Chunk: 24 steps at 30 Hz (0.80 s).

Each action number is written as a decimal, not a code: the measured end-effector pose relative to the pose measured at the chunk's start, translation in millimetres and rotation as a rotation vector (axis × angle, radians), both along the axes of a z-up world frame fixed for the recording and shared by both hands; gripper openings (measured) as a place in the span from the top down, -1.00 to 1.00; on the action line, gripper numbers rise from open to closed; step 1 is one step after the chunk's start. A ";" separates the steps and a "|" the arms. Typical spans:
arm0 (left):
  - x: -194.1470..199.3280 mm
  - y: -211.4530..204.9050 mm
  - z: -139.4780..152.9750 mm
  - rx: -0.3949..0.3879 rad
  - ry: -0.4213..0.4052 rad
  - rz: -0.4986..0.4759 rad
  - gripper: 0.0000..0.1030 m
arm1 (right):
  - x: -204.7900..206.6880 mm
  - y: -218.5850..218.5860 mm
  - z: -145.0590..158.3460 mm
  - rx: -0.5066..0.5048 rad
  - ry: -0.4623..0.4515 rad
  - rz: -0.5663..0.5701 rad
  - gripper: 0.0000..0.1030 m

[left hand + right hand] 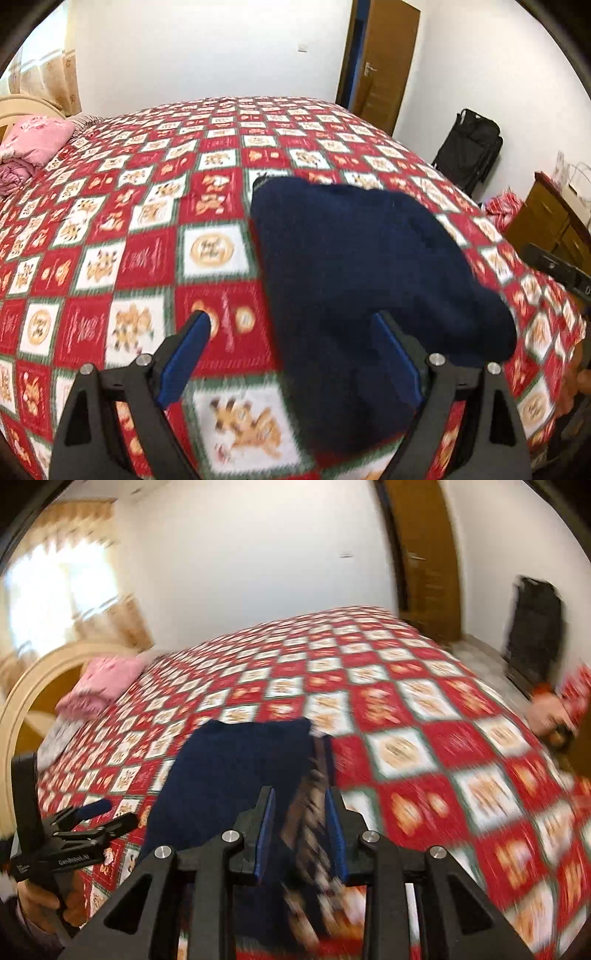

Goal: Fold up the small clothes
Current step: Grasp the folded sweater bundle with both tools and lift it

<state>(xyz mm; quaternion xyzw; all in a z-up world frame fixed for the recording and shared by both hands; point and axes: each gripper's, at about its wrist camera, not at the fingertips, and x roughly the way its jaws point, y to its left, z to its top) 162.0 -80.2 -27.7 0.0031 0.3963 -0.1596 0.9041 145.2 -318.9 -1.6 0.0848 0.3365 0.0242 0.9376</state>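
Here my right hand-held gripper [300, 834] pinches the navy garment's [354, 280] patterned right edge. My left hand-held gripper [291, 354] hangs released. I should lift evenly and lay that edge squarely across toward the left.

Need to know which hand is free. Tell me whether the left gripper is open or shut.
Open. The left gripper has its blue pads spread wide, nothing pinched between them, above the navy garment.

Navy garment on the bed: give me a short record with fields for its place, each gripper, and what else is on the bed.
garment: navy garment, lying on the red checked bedspread
left gripper: open above the garment's near edge, holding nothing
right gripper: jaws narrow, closed on a raised edge of the garment, patterned side showing
also on bed: pink pillow, far left corner
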 end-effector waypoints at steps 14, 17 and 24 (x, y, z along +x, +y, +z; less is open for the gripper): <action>20.9 -44.2 -52.4 0.045 0.091 -0.005 -0.79 | 159.3 0.1 -83.9 -0.170 0.294 0.029 0.43; 24.7 -50.3 -53.9 0.050 0.096 0.002 -0.84 | 177.8 -6.6 -91.7 -0.154 0.292 -0.008 0.43; 26.6 -47.0 -53.6 0.064 0.113 0.024 -1.00 | 157.3 -14.8 -75.7 -0.096 0.238 -0.005 0.28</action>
